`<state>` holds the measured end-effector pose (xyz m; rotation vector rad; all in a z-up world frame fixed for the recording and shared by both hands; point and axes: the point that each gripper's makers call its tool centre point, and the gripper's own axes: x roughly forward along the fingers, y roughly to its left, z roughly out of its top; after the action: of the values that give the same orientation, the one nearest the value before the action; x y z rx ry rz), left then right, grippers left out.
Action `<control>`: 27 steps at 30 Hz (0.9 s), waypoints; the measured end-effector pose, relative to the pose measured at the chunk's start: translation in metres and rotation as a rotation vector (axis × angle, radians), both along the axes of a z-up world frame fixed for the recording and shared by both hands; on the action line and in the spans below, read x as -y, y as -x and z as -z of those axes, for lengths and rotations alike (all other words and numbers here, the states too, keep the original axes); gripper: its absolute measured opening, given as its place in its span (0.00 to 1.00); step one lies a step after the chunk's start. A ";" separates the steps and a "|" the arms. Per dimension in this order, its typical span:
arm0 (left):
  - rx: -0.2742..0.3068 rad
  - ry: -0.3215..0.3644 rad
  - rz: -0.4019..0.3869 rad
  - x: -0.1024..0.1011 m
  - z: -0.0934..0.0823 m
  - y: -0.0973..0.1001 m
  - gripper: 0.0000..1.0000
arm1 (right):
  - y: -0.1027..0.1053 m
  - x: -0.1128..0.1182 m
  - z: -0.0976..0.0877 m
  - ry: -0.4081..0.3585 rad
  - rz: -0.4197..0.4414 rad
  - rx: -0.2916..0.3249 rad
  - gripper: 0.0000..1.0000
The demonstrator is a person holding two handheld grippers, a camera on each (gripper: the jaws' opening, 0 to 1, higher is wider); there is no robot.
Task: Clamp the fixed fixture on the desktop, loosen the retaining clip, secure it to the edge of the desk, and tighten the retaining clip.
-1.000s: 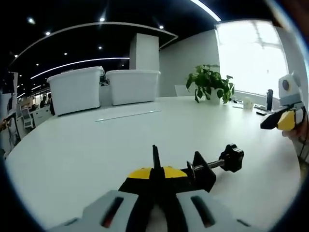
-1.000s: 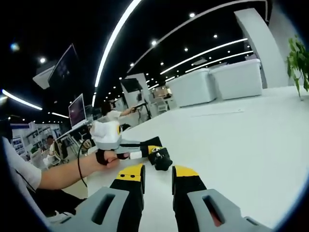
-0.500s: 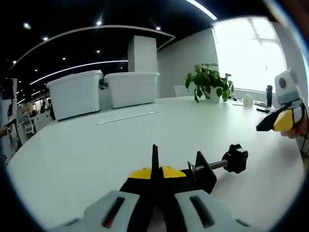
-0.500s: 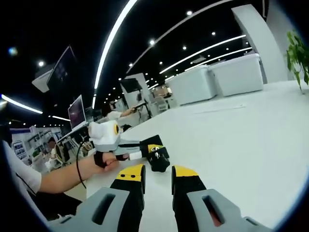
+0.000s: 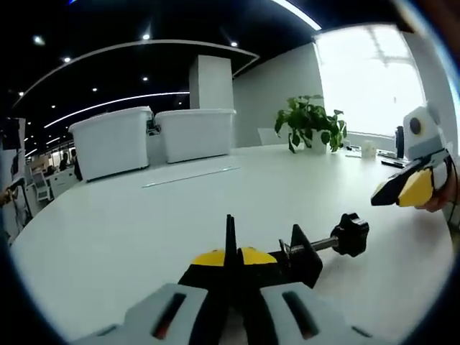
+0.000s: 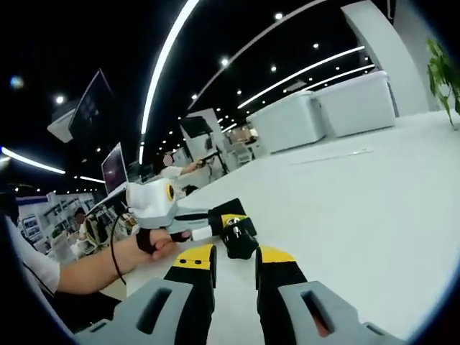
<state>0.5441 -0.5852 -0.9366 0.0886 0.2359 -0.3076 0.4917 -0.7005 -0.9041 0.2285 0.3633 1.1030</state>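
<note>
Left gripper view, nearest first: the left gripper (image 5: 231, 253) has its yellow-tipped fingers (image 5: 208, 257) pressed together around a thin black plate of the fixture (image 5: 305, 251), so it is gripping the clamp. The fixture's black body sits just to the right of those fingers, low over the white counter (image 5: 144, 215), and its threaded rod runs rightward to a black lobed knob (image 5: 351, 234) beyond the fingertips. Whether it touches the counter I cannot tell. Further right, near the counter's right edge, the right gripper (image 5: 399, 188) comes in, well apart from the knob. Far back on the counter stand two white bins (image 5: 154, 134) and a potted plant (image 5: 310, 122).

Right gripper view: the right gripper's own fingers (image 6: 195, 267) stand slightly apart with nothing between them. Just beyond their tips lies the fixture (image 6: 235, 230), knob end toward the camera, near the counter's (image 6: 359, 201) left edge. The left gripper (image 6: 190, 220) grips its far side, a person's hand (image 6: 149, 243) behind it.
</note>
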 end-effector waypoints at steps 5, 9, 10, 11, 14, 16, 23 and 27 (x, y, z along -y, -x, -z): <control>0.003 -0.002 -0.003 -0.001 0.001 -0.001 0.05 | -0.002 -0.004 0.006 0.009 -0.004 0.002 0.21; 0.003 0.001 -0.005 -0.001 0.001 0.000 0.05 | -0.004 -0.005 0.009 0.010 -0.004 -0.008 0.21; 0.001 0.004 -0.006 0.000 0.001 0.000 0.05 | -0.004 -0.006 0.009 0.013 -0.003 -0.007 0.21; 0.001 0.007 -0.006 0.000 0.002 0.000 0.05 | -0.005 -0.007 0.010 0.021 0.000 -0.003 0.21; 0.000 0.007 -0.005 0.000 0.002 -0.001 0.05 | -0.006 -0.012 0.012 0.032 -0.003 0.004 0.21; 0.001 0.007 -0.006 0.000 0.003 -0.002 0.05 | -0.007 -0.014 0.013 0.034 -0.007 0.006 0.21; -0.005 0.017 -0.008 -0.001 0.004 -0.002 0.05 | -0.016 -0.017 0.012 0.013 0.007 -0.012 0.21; -0.004 0.013 -0.005 0.000 0.004 -0.003 0.05 | -0.017 -0.021 0.013 0.017 -0.001 -0.011 0.21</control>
<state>0.5467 -0.5856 -0.9410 0.0745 0.2377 -0.3045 0.5088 -0.6799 -0.9173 0.2197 0.3821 1.0994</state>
